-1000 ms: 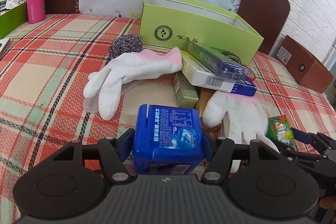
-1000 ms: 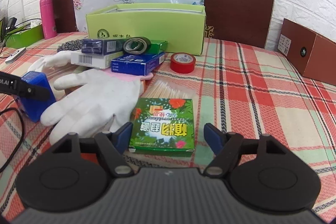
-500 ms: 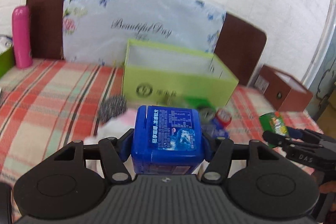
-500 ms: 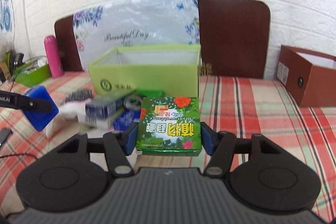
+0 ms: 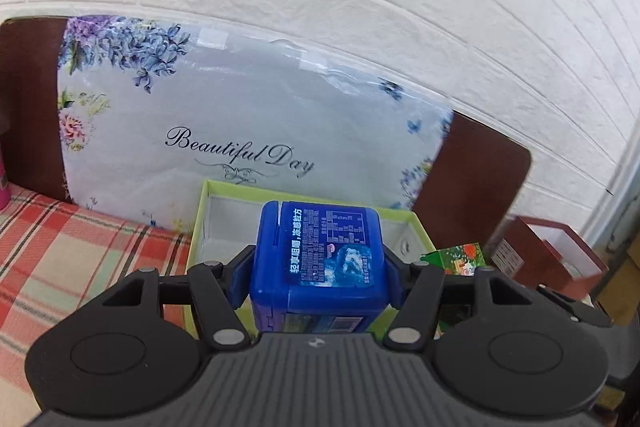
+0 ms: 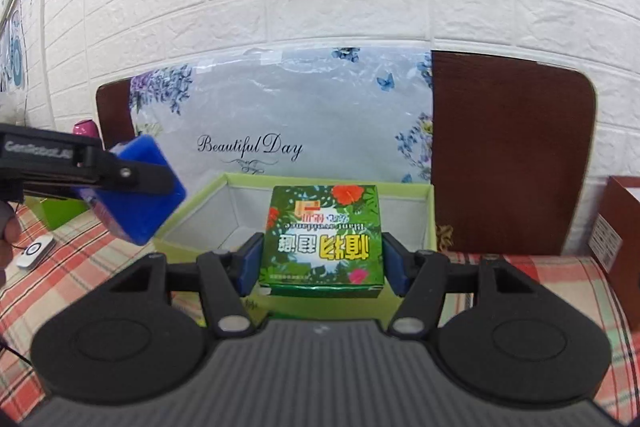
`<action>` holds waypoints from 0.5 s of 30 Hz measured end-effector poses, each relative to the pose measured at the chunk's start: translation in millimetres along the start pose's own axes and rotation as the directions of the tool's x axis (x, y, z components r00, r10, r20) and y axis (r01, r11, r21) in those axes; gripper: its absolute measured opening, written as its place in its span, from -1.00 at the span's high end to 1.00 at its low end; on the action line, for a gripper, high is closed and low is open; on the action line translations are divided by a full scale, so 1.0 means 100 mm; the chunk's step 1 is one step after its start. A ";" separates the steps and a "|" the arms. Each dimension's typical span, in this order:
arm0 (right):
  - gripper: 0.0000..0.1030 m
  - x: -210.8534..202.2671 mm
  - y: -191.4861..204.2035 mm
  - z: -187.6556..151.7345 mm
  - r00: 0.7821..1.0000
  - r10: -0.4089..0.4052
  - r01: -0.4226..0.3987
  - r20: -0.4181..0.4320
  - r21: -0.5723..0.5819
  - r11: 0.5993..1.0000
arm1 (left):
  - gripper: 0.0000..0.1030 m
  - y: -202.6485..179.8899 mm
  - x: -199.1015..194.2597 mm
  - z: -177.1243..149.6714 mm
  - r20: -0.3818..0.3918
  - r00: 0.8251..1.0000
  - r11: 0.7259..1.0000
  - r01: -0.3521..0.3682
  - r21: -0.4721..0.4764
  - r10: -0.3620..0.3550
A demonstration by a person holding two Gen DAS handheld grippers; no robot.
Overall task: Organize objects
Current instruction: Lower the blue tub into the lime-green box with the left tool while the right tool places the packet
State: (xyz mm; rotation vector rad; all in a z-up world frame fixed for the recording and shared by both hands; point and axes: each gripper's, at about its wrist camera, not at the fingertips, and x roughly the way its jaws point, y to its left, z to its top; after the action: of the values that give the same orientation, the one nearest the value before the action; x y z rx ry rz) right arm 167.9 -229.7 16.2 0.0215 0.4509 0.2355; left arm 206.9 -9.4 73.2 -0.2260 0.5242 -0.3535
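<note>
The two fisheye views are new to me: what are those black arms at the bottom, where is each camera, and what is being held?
Each camera sits on a hand-held gripper a person carries, looking forward along its two fingers. In the left wrist view, the left hand-held gripper is clamped on a blue plastic container. In the right wrist view, the right hand-held gripper grips a green floral box. Both hover at an open light-green box on a plaid tablecloth, before a floral "Beautiful Day" bag.
</note>
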 end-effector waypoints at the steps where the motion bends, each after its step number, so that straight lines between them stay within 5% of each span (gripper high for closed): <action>1: -0.16 0.11 0.01 0.04 1.000 0.003 -0.003 -0.001 -0.004 1.000 | -0.26 0.02 0.10 0.03 -0.002 1.000 1.000 -0.008 -0.010 0.008; 8: -0.17 0.88 0.28 0.13 0.999 0.001 -0.008 -0.048 -0.148 0.989 | -0.27 0.18 0.64 0.15 -0.013 0.998 0.998 -0.066 -0.001 0.066; 10: -0.19 1.08 0.33 0.11 0.997 0.004 -0.017 -0.082 -0.171 0.985 | -0.51 0.24 0.76 0.18 -0.022 0.997 0.997 -0.079 0.003 0.079; 13: -0.52 1.27 0.37 0.01 0.989 -0.003 -0.029 -0.147 -0.217 0.976 | -0.60 0.30 0.81 0.18 -0.041 0.991 0.992 -0.129 0.010 0.129; 15: -0.64 1.19 0.35 -0.03 0.993 -0.018 -0.011 -0.114 -0.245 0.969 | -0.60 0.34 0.72 0.17 -0.028 0.991 0.991 -0.132 0.006 0.132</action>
State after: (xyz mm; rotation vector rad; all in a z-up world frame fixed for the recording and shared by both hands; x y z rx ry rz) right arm 262.9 -168.6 -35.2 -0.2363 0.5342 0.2889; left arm 283.4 -3.9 44.7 -0.1817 0.5636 -0.2294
